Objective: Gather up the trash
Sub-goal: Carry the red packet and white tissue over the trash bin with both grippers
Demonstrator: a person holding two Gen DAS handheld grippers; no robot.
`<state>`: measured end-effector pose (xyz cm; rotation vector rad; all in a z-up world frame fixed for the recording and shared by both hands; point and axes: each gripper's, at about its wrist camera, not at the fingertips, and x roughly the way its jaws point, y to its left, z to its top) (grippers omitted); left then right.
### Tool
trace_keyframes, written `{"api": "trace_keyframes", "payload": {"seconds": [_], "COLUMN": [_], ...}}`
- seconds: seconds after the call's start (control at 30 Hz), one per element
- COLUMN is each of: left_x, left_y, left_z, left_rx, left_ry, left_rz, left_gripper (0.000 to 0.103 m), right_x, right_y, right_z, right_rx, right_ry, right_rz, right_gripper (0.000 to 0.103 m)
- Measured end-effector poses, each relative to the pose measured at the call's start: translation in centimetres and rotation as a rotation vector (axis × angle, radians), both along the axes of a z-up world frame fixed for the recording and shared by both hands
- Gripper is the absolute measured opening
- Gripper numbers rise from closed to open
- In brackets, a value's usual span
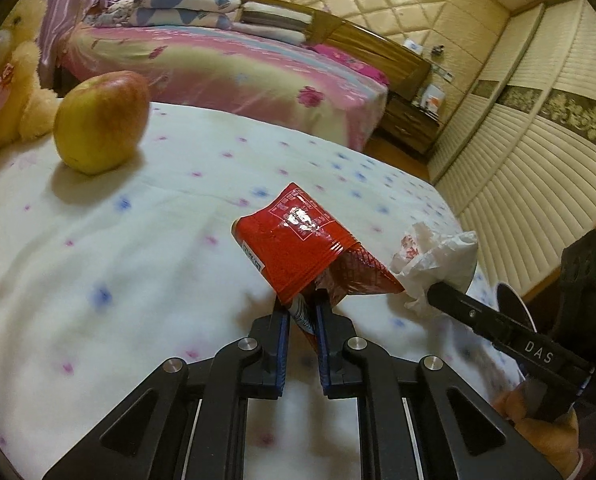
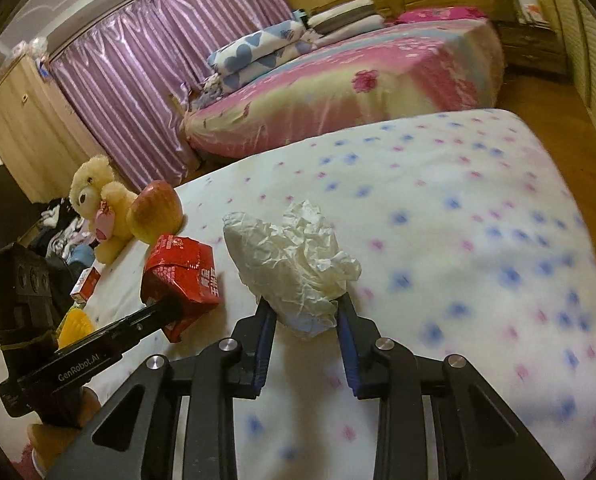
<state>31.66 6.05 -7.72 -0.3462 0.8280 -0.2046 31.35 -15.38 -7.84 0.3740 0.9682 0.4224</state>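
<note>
My left gripper (image 1: 301, 300) is shut on a crumpled red snack wrapper (image 1: 298, 248) and holds it just above the white flowered bed cover (image 1: 138, 264). The wrapper also shows in the right wrist view (image 2: 182, 276), at the tip of the left gripper (image 2: 166, 308). My right gripper (image 2: 304, 306) is shut on a crumpled white tissue wad (image 2: 294, 260) over the same cover (image 2: 458, 240). In the left wrist view the tissue (image 1: 434, 256) sits at the tip of the right gripper (image 1: 434, 292), right of the wrapper.
An apple (image 1: 102, 122) stands on the cover at the far left, next to a yellow teddy bear (image 2: 98, 208). A small red and white carton (image 2: 86, 282) and a yellow object (image 2: 76, 326) lie at the left. A pink bed (image 2: 338, 92) stands beyond.
</note>
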Motion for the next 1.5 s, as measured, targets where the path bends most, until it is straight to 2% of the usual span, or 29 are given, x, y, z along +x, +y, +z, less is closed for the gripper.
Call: {"api": "trace_keyframes", "payload": {"seconds": [0.23,0.57,0.7,1.5], "left_x": [-1.0,-2.5,-3.4,-3.2], "left_y": [-2.3,-4.0,-4.6,-8.0], "left_z": [0.0,0.5,0.5,0.4], "left_rx": [-0.008,-0.008,-0.002,0.050], "left_ry": [-0.001,-0.013,-0.015,-0.029], "left_rz": [-0.073,-0.121,-0.132,-0.212], "left_gripper": [0.010,0.010,0.010,0.010], "right_x": [-3.3,-6.5,-7.4,-9.9], "right_y": [-3.2,-5.6,-6.2,-7.7], "right_z": [0.4,1.4,1.7,2.2], "right_rx": [0.012,0.014,0.012,0.024], "right_ry": [0.000,-0.017,-0.020,-0.039], "right_rz": [-0.074,-0.147,-0.163,-0.201], "right_gripper": [0.030,0.030,0.030,0.030]}}
